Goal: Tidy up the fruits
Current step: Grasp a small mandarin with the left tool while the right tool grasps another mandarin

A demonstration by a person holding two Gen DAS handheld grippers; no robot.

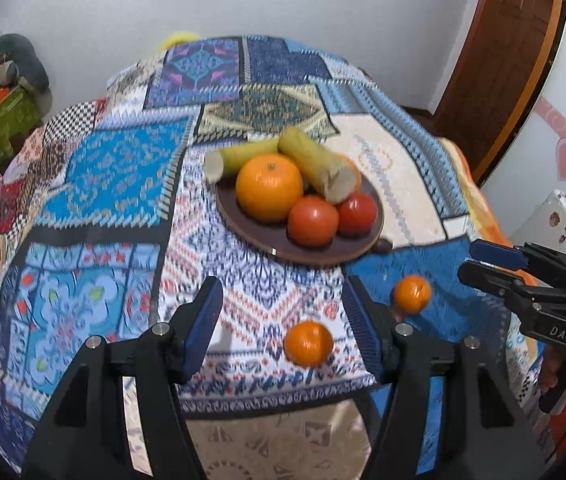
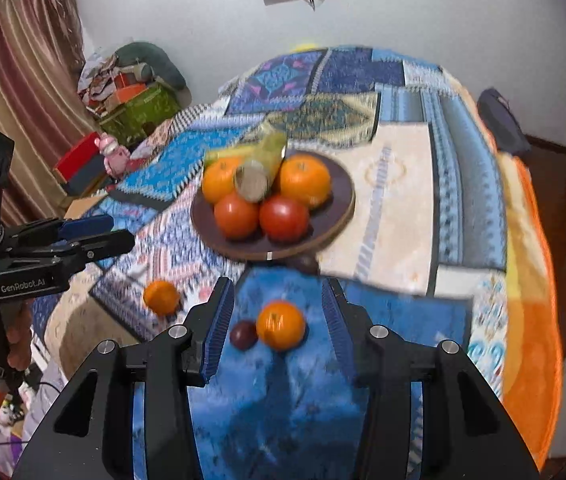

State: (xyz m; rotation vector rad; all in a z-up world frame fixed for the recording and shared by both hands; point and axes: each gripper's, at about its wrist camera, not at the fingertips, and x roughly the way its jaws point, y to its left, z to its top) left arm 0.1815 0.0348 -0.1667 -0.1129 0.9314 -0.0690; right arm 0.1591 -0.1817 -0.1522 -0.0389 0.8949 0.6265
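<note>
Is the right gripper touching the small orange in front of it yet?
Apart. The right wrist view shows the right gripper open, with blue cloth visible between each finger and the small orange.

Both tools are held above the bed, side by side. The left tool [image 1: 281, 322] has its jaws wide apart and grips nothing. The right tool [image 2: 277, 322] is also spread wide and empty. Each tool appears at the edge of the other's view.
</note>
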